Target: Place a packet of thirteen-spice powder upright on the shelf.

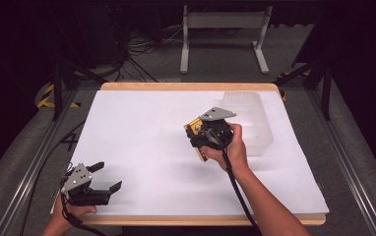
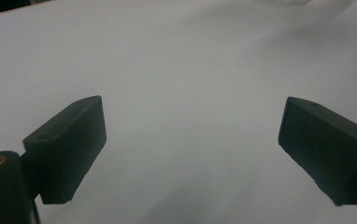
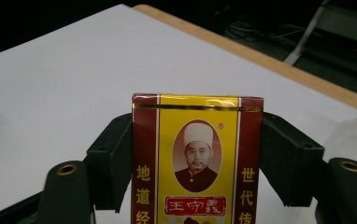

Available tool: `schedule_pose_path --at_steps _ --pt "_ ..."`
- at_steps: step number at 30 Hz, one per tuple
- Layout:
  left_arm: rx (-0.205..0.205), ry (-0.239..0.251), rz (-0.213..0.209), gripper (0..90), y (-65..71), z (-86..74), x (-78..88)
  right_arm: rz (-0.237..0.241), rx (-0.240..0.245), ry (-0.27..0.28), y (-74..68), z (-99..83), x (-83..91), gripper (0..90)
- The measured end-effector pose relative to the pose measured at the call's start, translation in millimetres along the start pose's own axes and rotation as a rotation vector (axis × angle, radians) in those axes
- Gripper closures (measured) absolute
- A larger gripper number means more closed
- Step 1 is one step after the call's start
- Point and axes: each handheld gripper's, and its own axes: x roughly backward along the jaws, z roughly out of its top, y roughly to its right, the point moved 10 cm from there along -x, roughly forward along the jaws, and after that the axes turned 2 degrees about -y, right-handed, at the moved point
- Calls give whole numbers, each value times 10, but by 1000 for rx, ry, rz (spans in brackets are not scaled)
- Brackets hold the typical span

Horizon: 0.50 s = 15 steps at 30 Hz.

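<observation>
Right tool (image 1: 199, 132) sits mid-counter, raised over the white sheet, gripping a red-and-yellow box (image 1: 196, 129); right hand (image 1: 233, 147) wraps the tool body from behind, black cable trailing back along the forearm. In the right gripper view the box (image 3: 196, 158) stands upright between the two black jaws, clamped on both red side edges, jaws touching it. Box front: yellow centre panel, oval portrait, gold characters down the red side bands, red label strip below; the bottom is cut off by the frame.

Left tool (image 1: 106, 177) is at the near left corner of the counter, held by the left hand (image 1: 73, 210), jaws spread wide, nothing between them. Left gripper view: both jaws well apart over bare white sheet (image 2: 186, 84).

Counter (image 1: 186, 86) is a light wood top almost fully covered by the white sheet (image 1: 137, 147); a wood strip shows at far and near edges. A translucent plastic container (image 1: 249, 120) lies on the sheet just right of and behind the right tool, partly hidden by the grey plate and the hand; contents can't be told.

Beyond the counter: grey floor, white metal stand legs (image 1: 223, 37), tangled cables (image 1: 141, 46), black tripod legs both sides, yellow-black floor tape at left
</observation>
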Motion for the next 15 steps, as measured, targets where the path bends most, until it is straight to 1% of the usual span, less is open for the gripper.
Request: schedule_pose_path --at_steps 1,2,3,4,5,6,7,8,9,11,15 --pt "0 0 0 85 -1 -1 0 -13 -3 12 44 31 9 329" --pt "0 0 0 85 -1 -1 0 -13 -3 12 44 31 9 329" --pt "2 -1 -1 85 -2 -2 -2 -19 -9 25 95 67 18 329" --pt "2 -1 -2 85 -1 -2 -3 -39 -14 37 175 102 22 329" --pt "0 -3 -2 85 3 -4 -4 -50 -22 41 216 116 23 329" --pt "-6 -4 0 85 2 -5 -4 -59 -25 60 280 145 30 329" --pt "-5 -3 0 85 4 -5 -4 -82 -24 71 364 161 34 329" --pt "-6 -4 -1 85 2 -7 -2 -95 -30 73 414 163 35 329" --pt "-3 -4 -3 84 1 -9 -2 -103 -47 78 482 166 39 329" --pt "4 -1 -3 85 -5 -9 -7 -124 -64 103 604 182 58 329" --pt "-5 -1 -4 85 -1 -4 -12 -164 -91 124 814 180 80 329"
